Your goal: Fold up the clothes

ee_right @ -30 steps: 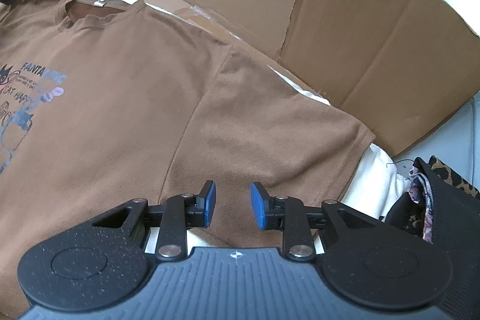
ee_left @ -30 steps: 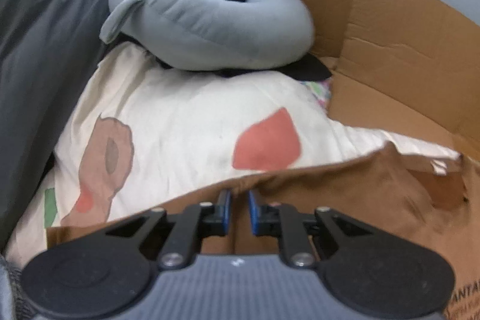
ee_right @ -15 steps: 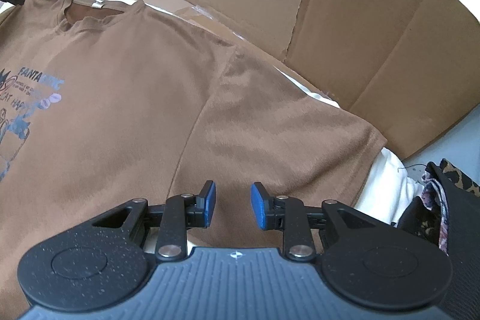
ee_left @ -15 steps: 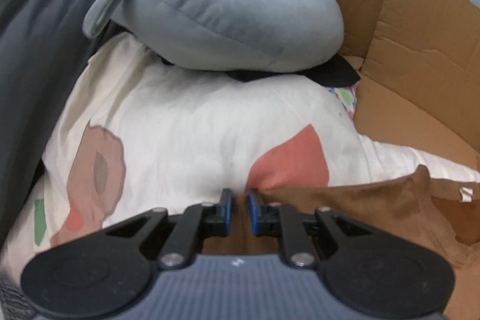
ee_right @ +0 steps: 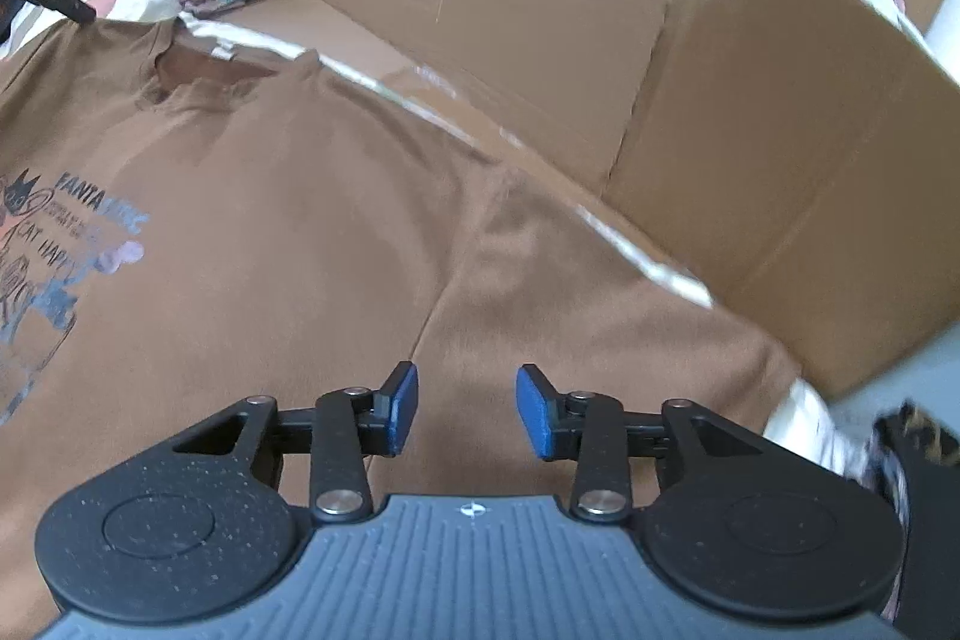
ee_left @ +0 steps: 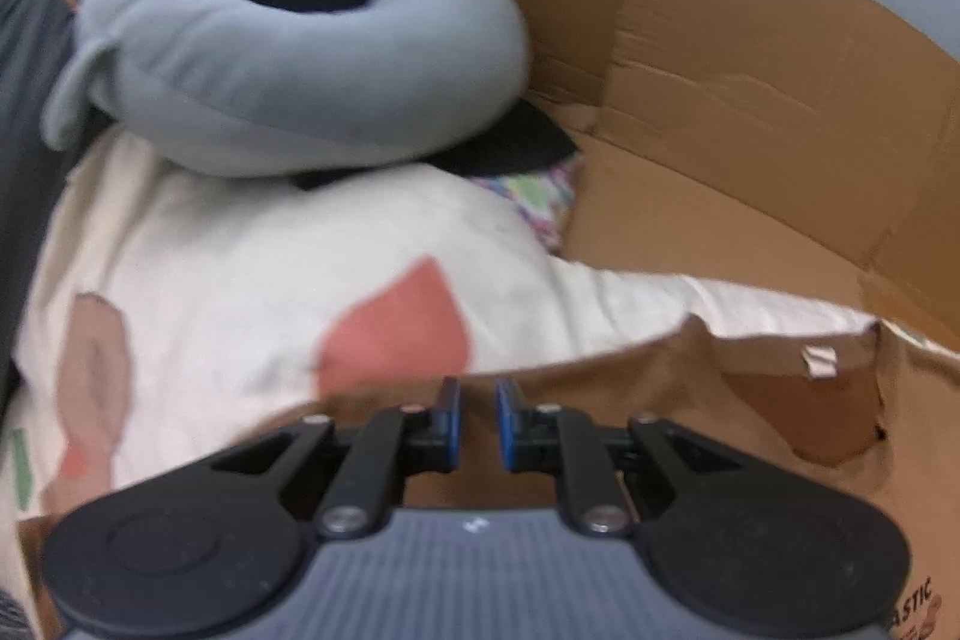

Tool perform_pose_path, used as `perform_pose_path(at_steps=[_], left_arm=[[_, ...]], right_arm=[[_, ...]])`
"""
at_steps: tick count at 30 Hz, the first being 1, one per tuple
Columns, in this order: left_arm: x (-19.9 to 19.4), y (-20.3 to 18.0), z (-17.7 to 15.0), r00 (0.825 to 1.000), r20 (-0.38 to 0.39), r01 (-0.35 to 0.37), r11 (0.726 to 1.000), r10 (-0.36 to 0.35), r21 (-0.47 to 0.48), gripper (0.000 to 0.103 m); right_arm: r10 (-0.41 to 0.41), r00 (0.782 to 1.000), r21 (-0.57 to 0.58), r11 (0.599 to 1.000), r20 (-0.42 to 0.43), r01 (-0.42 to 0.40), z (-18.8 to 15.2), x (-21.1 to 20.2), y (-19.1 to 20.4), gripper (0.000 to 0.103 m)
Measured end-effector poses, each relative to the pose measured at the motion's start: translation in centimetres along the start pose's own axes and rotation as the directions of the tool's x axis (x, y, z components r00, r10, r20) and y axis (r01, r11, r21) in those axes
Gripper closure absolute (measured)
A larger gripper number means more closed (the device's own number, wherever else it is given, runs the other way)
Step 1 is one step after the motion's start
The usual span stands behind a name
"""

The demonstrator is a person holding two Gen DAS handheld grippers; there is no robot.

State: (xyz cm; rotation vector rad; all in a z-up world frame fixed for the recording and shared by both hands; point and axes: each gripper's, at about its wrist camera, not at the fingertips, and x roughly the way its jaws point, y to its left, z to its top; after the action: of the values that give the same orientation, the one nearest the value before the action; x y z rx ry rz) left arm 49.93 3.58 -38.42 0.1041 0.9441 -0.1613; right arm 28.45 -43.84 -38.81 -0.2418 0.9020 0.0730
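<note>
The T-shirt point(ee_right: 288, 232) is plain brown, with a chest print at the left of the frame in dark lettering and pale blue and pink shapes point(ee_right: 54, 244). The neck pillow point(ee_left: 288, 64) at upper left is grey-blue. The bedding point(ee_left: 240, 268) under it is cream with a coral-red patch point(ee_left: 396, 334) and tan shapes. The cardboard point(ee_right: 600, 58) is light brown. Both claws are black with blue pads point(ee_right: 402, 406).

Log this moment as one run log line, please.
task: fold clothes | left gripper: jaws shut on brown t-shirt edge | right gripper: jaws opening, empty, over sleeve
</note>
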Motion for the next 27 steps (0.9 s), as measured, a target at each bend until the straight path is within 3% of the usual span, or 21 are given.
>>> perform_pose_path(at_steps=[5, 11, 19, 24, 27], left_arm=[[1.9, -0.8, 0.1, 1.000, -0.026, -0.008, 1.000, 0.008, -0.008, 0.089], [3.8, -1.7, 0.6, 0.998, -0.049, -0.042, 0.999, 0.041, -0.030, 0.089], [3.2, -1.7, 1.1, 0.998, -0.059, -0.031, 0.999, 0.028, -0.037, 0.089], [0.0, -0.3, 1.0, 0.999, -0.038, 0.004, 0.999, -0.005, -0.041, 0.071], [-2.7, 1.2, 0.5, 1.000, -0.019, -0.005, 1.000, 0.004, -0.028, 0.067]], right_arm=[[0.005, 1.000, 0.040, 0.999, 0.020, -0.006, 1.6, 2.2, -0.9, 0.059], [0.005, 0.999, 0.170, 0.985, 0.041, -0.012, 3.8, 5.8, -2.8, 0.059], [-0.031, 0.999, 0.245, 0.969, 0.010, 0.027, 6.5, 10.1, -3.4, 0.060], [-0.054, 0.998, 0.304, 0.951, -0.022, 0.058, 7.0, 11.5, -3.6, 0.061], [-0.067, 0.997, 0.335, 0.939, -0.042, 0.077, 7.5, 12.0, -3.9, 0.061]])
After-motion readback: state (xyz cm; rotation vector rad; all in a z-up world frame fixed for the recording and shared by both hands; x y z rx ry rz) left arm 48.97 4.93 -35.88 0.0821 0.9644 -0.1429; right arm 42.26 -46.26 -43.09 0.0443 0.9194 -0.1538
